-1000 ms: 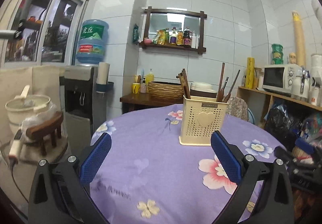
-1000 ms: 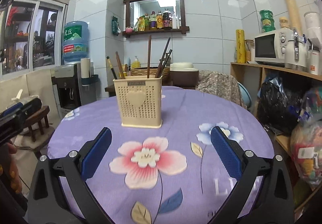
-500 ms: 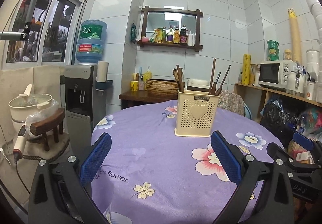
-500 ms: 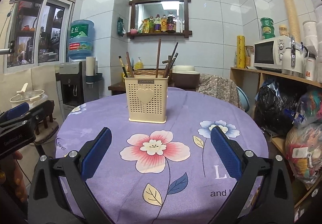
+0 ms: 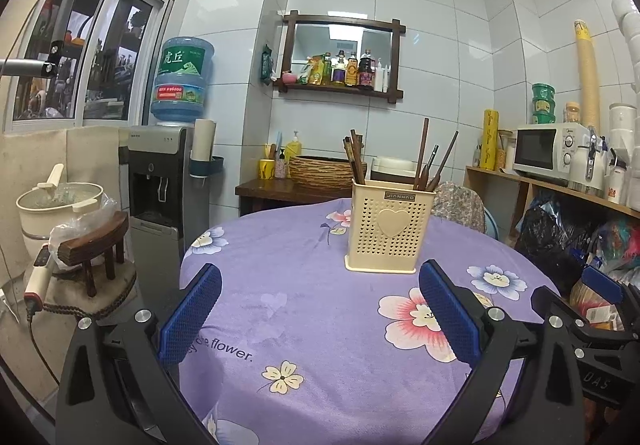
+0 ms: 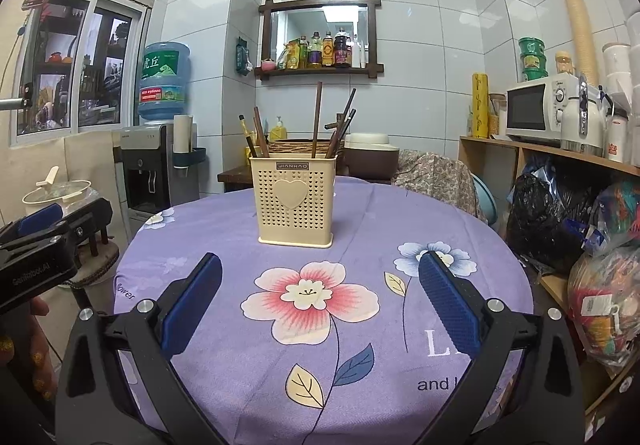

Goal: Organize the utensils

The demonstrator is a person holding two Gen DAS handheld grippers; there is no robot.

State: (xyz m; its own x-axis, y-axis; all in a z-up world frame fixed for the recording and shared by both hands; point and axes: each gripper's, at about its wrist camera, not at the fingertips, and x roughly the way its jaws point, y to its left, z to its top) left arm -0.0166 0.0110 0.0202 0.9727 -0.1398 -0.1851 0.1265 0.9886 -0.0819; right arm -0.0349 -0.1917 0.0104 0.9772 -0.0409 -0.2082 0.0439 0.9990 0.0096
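Left wrist view: left gripper (image 5: 320,309) gaped wide, empty, above the tablecloth (image 5: 304,285). Right gripper (image 6: 320,305) likewise spread, facing the holder (image 6: 295,201) of chopsticks (image 6: 317,117).

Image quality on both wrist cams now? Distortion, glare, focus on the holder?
Left wrist: strong fisheye bowing of wall tiles, dark vignette corners; utensil holder sharp, label readable. Right wrist: same bowing; utensil holder crisp, soft glare on tiles, even light on the tablecloth; no motion blur either view.

A round table (image 6: 460,213) under a purple flowered cloth (image 6: 224,229) carries 1 cream utensil holder (image 6: 295,201).
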